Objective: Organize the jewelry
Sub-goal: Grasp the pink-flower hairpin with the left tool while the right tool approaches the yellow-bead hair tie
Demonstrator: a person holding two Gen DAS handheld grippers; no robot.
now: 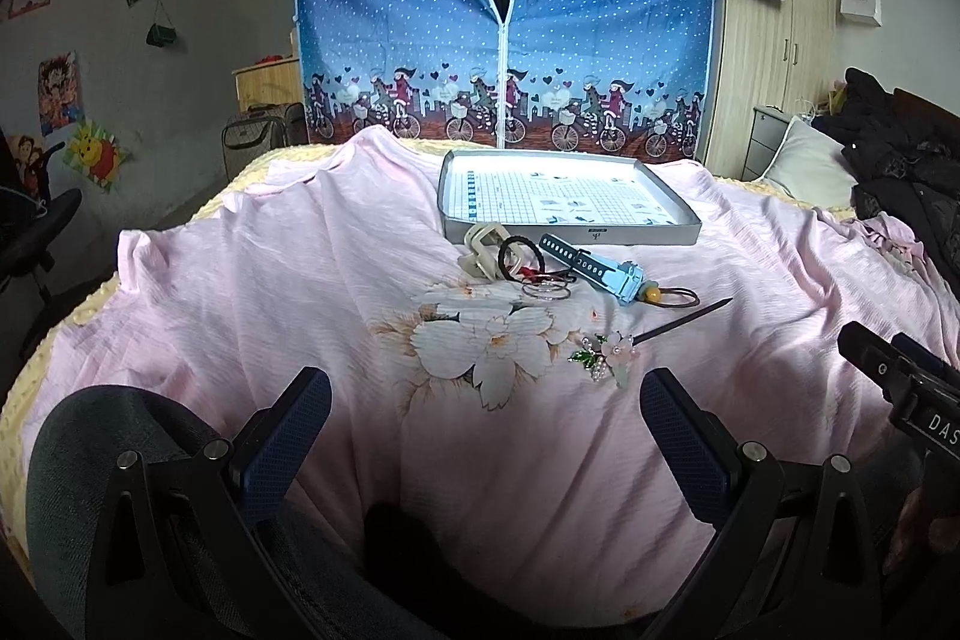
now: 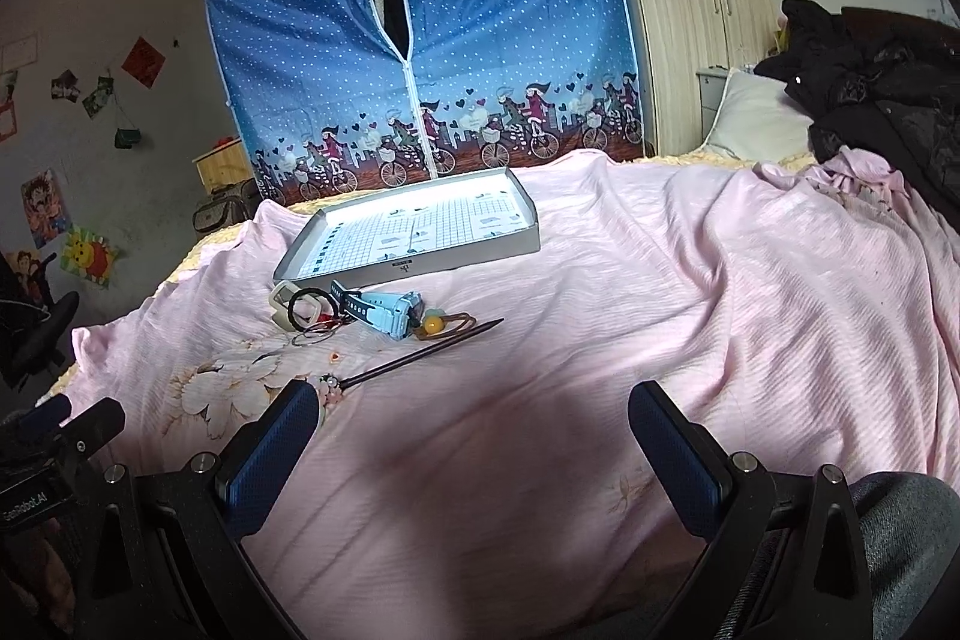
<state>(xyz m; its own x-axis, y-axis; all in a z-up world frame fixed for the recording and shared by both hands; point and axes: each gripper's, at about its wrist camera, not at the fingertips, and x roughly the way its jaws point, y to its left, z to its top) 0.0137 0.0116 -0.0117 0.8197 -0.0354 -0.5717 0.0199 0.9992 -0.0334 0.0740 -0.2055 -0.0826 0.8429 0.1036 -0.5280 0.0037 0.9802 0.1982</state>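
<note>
Jewelry is laid out on the pink bedspread (image 1: 240, 292), near side of an empty grey tray (image 1: 570, 235); nothing is held.

From left to right a cream hair claw (image 1: 480, 250), black hair tie (image 1: 519, 253), metal rings (image 1: 545, 291), blue watch (image 1: 600, 268), beaded cord (image 1: 666, 295) and flowered hairpin (image 1: 618, 349) are seen. The left gripper (image 1: 485, 439) and right gripper (image 2: 474, 451) are both spread wide. The hairpin is probably best pinched mid-stick and carried level to the tray. Its flower cluster is shown whole only in the left view; in the right view it is partly hidden.
</note>
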